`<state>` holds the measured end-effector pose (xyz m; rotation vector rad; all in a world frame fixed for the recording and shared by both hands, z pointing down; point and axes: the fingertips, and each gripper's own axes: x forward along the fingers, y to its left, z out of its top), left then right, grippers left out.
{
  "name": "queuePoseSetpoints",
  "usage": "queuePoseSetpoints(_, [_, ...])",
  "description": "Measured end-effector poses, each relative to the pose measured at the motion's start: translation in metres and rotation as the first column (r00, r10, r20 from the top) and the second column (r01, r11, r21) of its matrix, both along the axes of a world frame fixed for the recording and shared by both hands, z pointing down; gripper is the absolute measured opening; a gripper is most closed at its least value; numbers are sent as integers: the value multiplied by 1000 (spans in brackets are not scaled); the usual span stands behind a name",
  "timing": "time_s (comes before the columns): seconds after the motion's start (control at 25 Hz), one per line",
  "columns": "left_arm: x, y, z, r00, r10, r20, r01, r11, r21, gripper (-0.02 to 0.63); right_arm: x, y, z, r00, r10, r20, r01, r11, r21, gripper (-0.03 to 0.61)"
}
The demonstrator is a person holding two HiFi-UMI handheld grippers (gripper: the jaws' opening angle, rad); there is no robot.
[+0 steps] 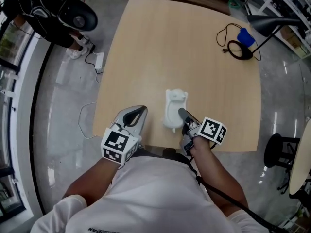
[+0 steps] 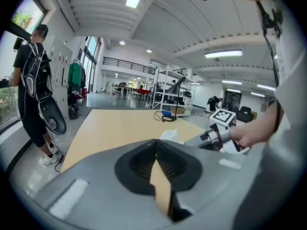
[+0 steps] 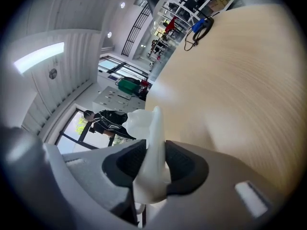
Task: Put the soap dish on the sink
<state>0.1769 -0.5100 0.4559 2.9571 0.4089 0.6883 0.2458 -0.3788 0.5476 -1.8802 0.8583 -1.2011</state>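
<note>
Holds the white soap dish (image 1: 174,103) in the right gripper (image 1: 183,115), near the front edge of the light wooden table (image 1: 184,47), a little right of its middle. Shows, in the right gripper view, the thin white rim of the soap dish (image 3: 153,128) pressed between the two dark pads of the right gripper (image 3: 156,150), with the rest of the dish reaching out ahead of the jaws. Seems to sit on the tabletop or just above it; cannot be told for sure from the head view. Keeps the left gripper (image 1: 141,110) just beside the dish, on its left, not touching it. Shows, in the left gripper view, the jaws of the left gripper (image 2: 157,145) closed tip to tip with nothing between them, only a strip of table seen behind. Further back on the table, well apart from the dish: a black desk lamp (image 1: 269,23) and a coiled black cable (image 1: 239,48). Beside the table, at the far left, a person (image 1: 43,13) in black clothes.
</note>
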Motion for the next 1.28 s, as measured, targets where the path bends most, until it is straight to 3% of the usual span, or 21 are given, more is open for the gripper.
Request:
queuePoseSetpoints(0.24, [2, -10, 23, 999, 25, 31, -24, 999, -43, 8, 0, -18, 53, 997, 56, 52, -49, 990, -130, 127])
queuePoseSetpoints(0.48, [1, -11, 24, 998, 44, 41, -42, 997, -58, 8, 1, -22, 74, 995, 77, 70, -61, 979, -197, 127])
queuePoseSetpoints(0.96, [-8, -19, 33, 998, 22, 55, -17, 997, -77, 8, 5, -29, 89, 989, 49, 142, -25, 985, -170, 133])
queuePoseSetpoints(1.28, [-6, -16, 37, 997, 19, 72, -13, 996, -83, 8, 5, -33, 89, 991, 22, 135, 0, 987, -162, 171])
